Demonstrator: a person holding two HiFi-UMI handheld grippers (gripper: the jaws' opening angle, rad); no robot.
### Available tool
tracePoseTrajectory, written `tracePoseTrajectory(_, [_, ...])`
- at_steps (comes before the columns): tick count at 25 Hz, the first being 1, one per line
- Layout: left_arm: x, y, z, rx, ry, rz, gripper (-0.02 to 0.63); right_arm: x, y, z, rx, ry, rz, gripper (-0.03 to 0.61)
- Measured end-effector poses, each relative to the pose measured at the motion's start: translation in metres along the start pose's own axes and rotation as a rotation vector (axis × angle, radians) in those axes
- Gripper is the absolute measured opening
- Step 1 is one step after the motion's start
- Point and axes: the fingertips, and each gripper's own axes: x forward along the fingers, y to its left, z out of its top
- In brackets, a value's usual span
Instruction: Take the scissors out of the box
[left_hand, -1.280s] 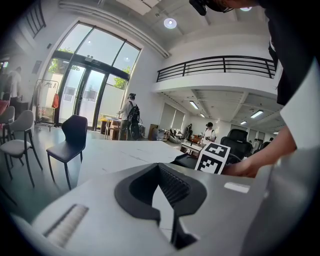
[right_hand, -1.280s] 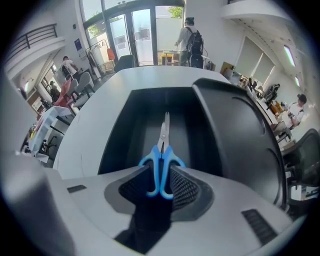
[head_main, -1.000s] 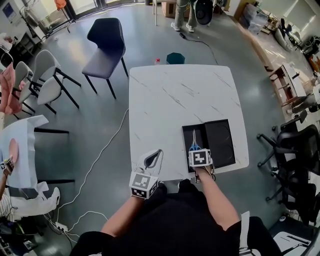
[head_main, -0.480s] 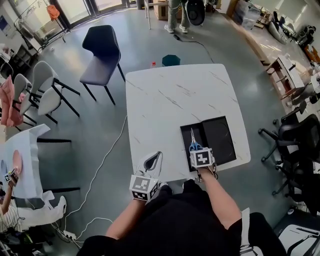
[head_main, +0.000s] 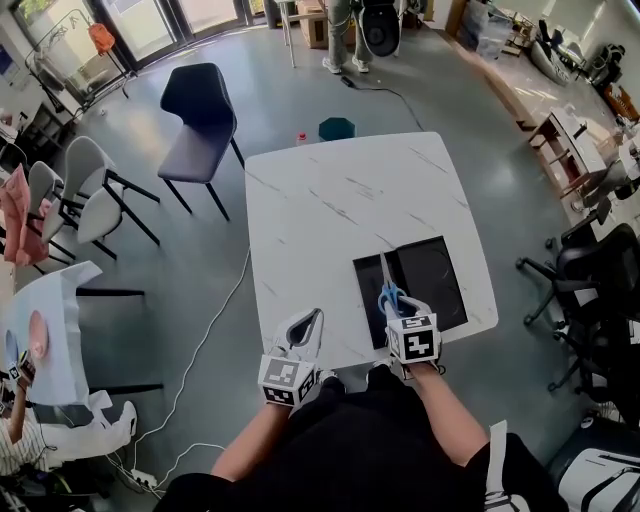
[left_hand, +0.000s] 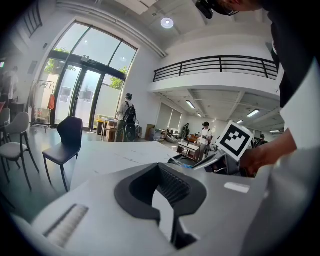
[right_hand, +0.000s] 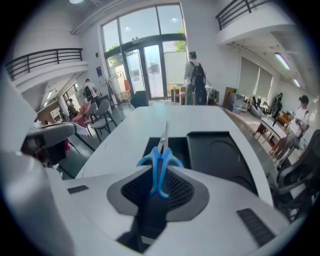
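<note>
Blue-handled scissors (head_main: 389, 296) (right_hand: 160, 167) hang in my right gripper (head_main: 392, 302) (right_hand: 159, 176), which is shut on the handles. Their blades point away from me. They are held a little above the near left part of the open black box (head_main: 440, 285) (right_hand: 220, 155), which lies on the white marble table (head_main: 330, 210) near its right front corner. My left gripper (head_main: 315, 318) (left_hand: 167, 172) hovers at the table's front edge, left of the box. Its jaw tips meet with nothing between them.
A dark chair (head_main: 200, 115) stands beyond the table's far left corner, with a teal stool (head_main: 337, 128) at its far edge. More chairs (head_main: 85, 180) stand to the left and office chairs (head_main: 600, 280) to the right. A white cable (head_main: 215, 320) runs over the floor.
My right gripper has risen with the scissors, lifting them off the box floor toward me. The left gripper has stayed put.
</note>
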Motion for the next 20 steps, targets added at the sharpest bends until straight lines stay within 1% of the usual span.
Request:
tracePoseTrajectory(4, [0.008,-0.005,0.012,0.019,-0.011,-0.001,0.009,-0.027,-0.002,0.036,-0.078,-0.155,-0.007,0.091])
tracePoseTrajectory(6, [0.008,-0.008,0.019,0.017,-0.020,0.001,0.009,-0.042,-0.002,0.055,-0.091,-0.240,-0.005,0.091])
tracePoseTrajectory(10, [0.010,-0.010,0.039,-0.017,-0.059,0.011,0.009,-0.073,-0.006,0.097,-0.104,-0.438,0.008,0.091])
tracePoseTrajectory(12, [0.013,-0.013,0.050,-0.010,-0.081,0.019,0.009,-0.086,-0.010,0.115,-0.103,-0.530,0.019,0.091])
tracePoseTrajectory(15, [0.017,-0.021,0.061,0.011,-0.094,0.029,0.009,-0.107,-0.017,0.133,-0.107,-0.654,0.026,0.091])
tracePoseTrajectory(20, [0.020,-0.029,0.071,0.020,-0.115,0.055,0.009,-0.144,-0.020,0.146,-0.174,-0.834,0.001,0.091])
